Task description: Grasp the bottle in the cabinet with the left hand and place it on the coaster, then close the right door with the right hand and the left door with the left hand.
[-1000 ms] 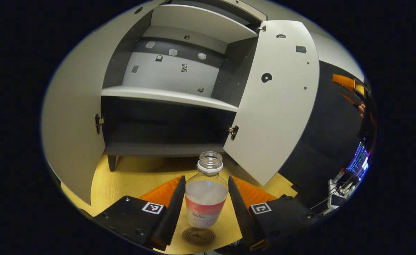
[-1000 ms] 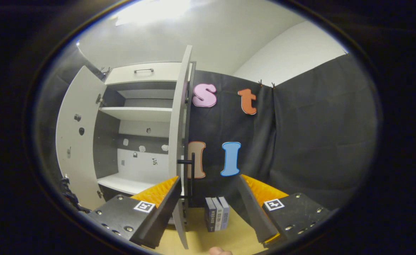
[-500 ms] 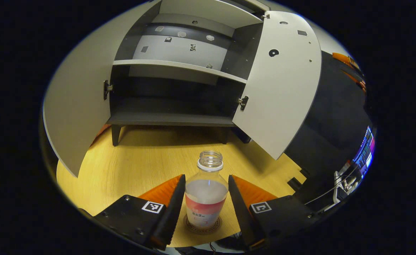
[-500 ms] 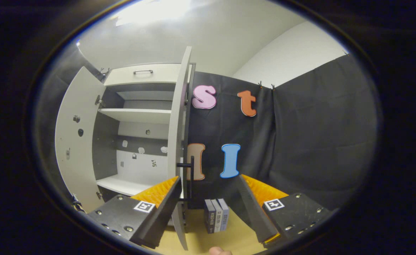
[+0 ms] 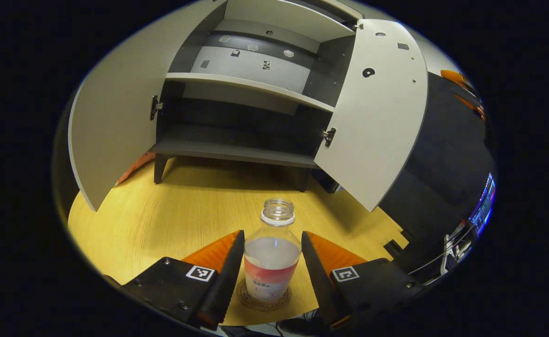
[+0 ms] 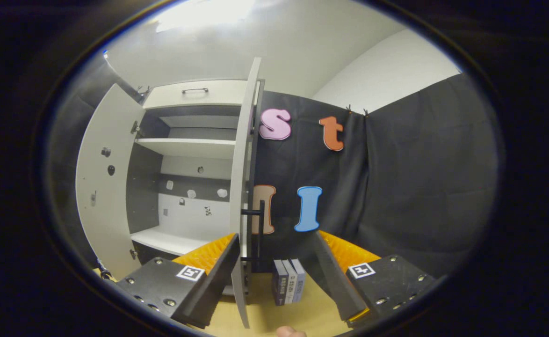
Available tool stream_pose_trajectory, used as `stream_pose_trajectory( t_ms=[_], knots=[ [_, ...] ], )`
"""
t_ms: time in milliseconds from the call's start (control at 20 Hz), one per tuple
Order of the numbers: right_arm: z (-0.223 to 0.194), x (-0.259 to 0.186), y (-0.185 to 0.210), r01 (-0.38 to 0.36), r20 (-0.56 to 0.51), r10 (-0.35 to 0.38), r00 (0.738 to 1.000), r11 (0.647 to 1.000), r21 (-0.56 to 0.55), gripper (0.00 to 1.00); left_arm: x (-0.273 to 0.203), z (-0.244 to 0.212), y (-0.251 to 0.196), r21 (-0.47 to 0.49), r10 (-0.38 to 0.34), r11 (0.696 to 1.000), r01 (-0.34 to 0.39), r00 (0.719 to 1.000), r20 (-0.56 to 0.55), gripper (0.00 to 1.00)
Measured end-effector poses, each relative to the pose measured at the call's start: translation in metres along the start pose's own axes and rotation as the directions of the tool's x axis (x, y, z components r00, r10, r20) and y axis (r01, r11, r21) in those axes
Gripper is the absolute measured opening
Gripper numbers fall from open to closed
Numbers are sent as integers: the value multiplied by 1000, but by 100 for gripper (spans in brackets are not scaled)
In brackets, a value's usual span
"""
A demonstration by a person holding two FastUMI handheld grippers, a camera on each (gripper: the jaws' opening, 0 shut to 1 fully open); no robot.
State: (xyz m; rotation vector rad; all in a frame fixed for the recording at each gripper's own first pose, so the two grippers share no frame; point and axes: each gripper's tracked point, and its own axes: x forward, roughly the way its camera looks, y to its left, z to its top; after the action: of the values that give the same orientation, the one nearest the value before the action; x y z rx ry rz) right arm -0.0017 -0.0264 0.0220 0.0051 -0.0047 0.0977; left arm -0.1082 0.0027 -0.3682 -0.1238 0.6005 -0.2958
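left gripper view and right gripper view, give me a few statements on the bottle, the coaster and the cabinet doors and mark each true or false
1. The bottle stands upright on the coaster. True.
2. The bottle has a cap screwed on. False: its threaded neck is open, no cap.
3. Both cabinet doors are shut. False: the left door and the right door both stand open.
4. The left gripper has a finger on each side of the bottle. True, though whether both press on it cannot be told.
5. The right gripper is clamped on the right door's handle. False: its jaws are open, holding nothing, with the handle beyond them.
6. A few books stand on the table by the right door. True.
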Motion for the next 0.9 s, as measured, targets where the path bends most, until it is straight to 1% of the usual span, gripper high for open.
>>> stream_pose_trajectory(
  t_ms=[50, 100, 150, 200, 250, 300, 450, 500, 700, 900],
  knots=[
    [1, 1, 1, -3, 2, 3, 1000, 1000, 2, 96, -1, 0, -1, 0, 2, 1000, -2, 1000, -1, 77],
    [1, 2, 3, -6, 3, 6, 1000, 1000, 3, 94, -2, -1, -2, 5, 0, 1000, 0, 1000, -7, 78],
    [1, 4, 5, -10, 3, 10, 1000, 1000, 4, 94, -5, -2, -4, 12, -7, 1000, 7, 1000, -9, 78],
    [0, 6, 6, -14, 3, 14, 1000, 1000, 5, 96, -7, -1, -6, 22, -12, 1000, 12, 1000, -12, 78],
    [0, 8, 8, -17, 3, 17, 1000, 1000, 6, 94, -9, -2, -7, 34, -11, 999, 12, 1000, -15, 78],
    [-1, 9, 9, -20, 2, 20, 1000, 1000, 8, 96, -11, -3, -10, 44, -10, 999, 11, 1000, -19, 78],
    [-3, 13, 11, -26, 0, 26, 1000, 999, 20, 96, -12, -5, -16, 56, -16, 998, 18, 999, -28, 78],
    [-3, 15, 12, -29, 0, 29, 1000, 999, 25, 96, -9, -5, -16, 57, -16, 998, 18, 999, -30, 76],
    [-7, 16, 10, -29, -6, 29, 1000, 999, 27, 96, -8, -3, -15, 59, -6, 998, 8, 999, -31, 76],
    [-12, 15, 6, -21, -13, 22, 1000, 999, 26, 96, -7, -2, -15, 36, -12, 999, 13, 999, -30, 76]
  ],
)
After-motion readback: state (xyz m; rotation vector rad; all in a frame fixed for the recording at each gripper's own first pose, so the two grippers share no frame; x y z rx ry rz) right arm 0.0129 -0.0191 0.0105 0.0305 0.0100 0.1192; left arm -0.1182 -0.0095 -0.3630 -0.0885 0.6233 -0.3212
